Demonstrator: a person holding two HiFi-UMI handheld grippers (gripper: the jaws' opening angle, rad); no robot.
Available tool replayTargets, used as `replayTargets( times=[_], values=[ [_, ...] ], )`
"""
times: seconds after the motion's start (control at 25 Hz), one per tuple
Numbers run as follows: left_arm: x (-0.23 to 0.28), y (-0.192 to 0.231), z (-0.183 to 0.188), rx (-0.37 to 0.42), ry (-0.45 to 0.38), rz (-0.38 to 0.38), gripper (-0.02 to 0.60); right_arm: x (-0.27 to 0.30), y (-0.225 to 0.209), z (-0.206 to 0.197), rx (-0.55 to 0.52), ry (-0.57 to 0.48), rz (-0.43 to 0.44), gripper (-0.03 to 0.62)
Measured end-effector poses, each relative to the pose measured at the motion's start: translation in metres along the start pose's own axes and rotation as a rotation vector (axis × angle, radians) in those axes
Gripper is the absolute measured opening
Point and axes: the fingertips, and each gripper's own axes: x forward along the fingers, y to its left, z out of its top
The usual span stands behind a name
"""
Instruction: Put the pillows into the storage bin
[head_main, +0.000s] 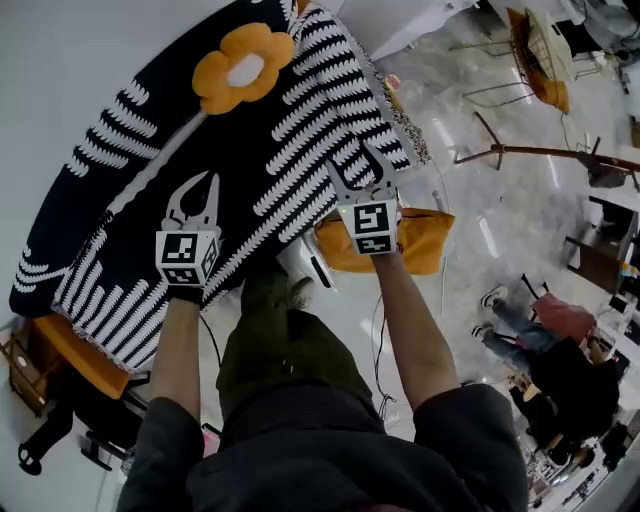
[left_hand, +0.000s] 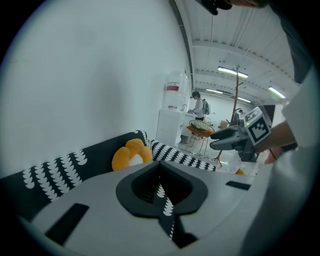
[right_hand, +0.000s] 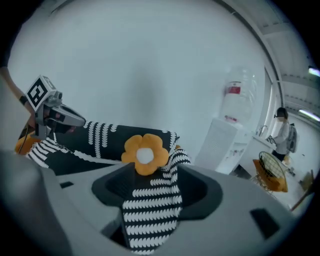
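Observation:
An orange flower-shaped pillow (head_main: 243, 66) (left_hand: 131, 156) (right_hand: 145, 153) lies on a sofa (head_main: 300, 110) under a black and white patterned cover. An orange storage bin (head_main: 420, 250) stands on the floor at the sofa's near side, partly hidden under my right hand. My left gripper (head_main: 203, 185) (left_hand: 160, 167) hangs over the sofa's left half; its tips meet, with only a thin slit behind them, and it holds nothing. My right gripper (head_main: 362, 160) (right_hand: 150, 172) is over the sofa's front edge above the bin, open and empty, pointing towards the flower pillow.
My own legs (head_main: 290, 340) stand between sofa and bin. A wooden coat stand (head_main: 540, 152) and a wire chair with an orange cushion (head_main: 540, 50) are on the floor to the right. People (head_main: 560, 340) are at the lower right. A water dispenser (right_hand: 235, 100) stands beyond the sofa's end.

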Motion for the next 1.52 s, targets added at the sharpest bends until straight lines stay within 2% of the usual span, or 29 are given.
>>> replayTargets(
  times=[0.44,0.64,0.8,0.88,1.0,1.16,1.2,1.32,1.36,1.52],
  values=[
    [0.116,0.102,-0.029,-0.025,0.022,0.021,0.003,0.207,0.007,0.028,-0.092,-0.009,0.106,0.259],
    [0.15,0.135,-0.053,-0.036,0.037,0.034,0.003,0.294,0.014,0.043,-0.148,-0.031,0.161,0.259],
    [0.134,0.159,-0.092,-0.069,0.057,0.05,0.003,0.338,0.046,0.06,-0.192,-0.05,0.197,0.259],
    [0.109,0.169,-0.113,-0.081,0.066,0.057,0.003,0.349,0.066,0.075,-0.201,-0.062,0.202,0.26],
    [0.074,0.178,-0.138,-0.087,0.073,0.062,0.003,0.357,0.093,0.096,-0.23,-0.074,0.223,0.304],
    [0.064,0.182,-0.159,-0.104,0.082,0.061,0.003,0.371,0.112,0.11,-0.302,-0.092,0.254,0.31],
    [0.066,0.185,-0.166,-0.113,0.089,0.06,0.003,0.378,0.115,0.109,-0.316,-0.096,0.254,0.293],
    [0.069,0.199,-0.189,-0.146,0.121,0.063,0.003,0.398,0.128,0.1,-0.34,-0.108,0.245,0.13],
    [0.074,0.201,-0.194,-0.153,0.133,0.062,0.003,0.402,0.126,0.096,-0.341,-0.111,0.236,0.094],
    [0.121,0.175,-0.188,-0.151,0.176,0.046,0.003,0.398,0.073,0.079,-0.269,-0.149,0.189,0.054]
  ],
)
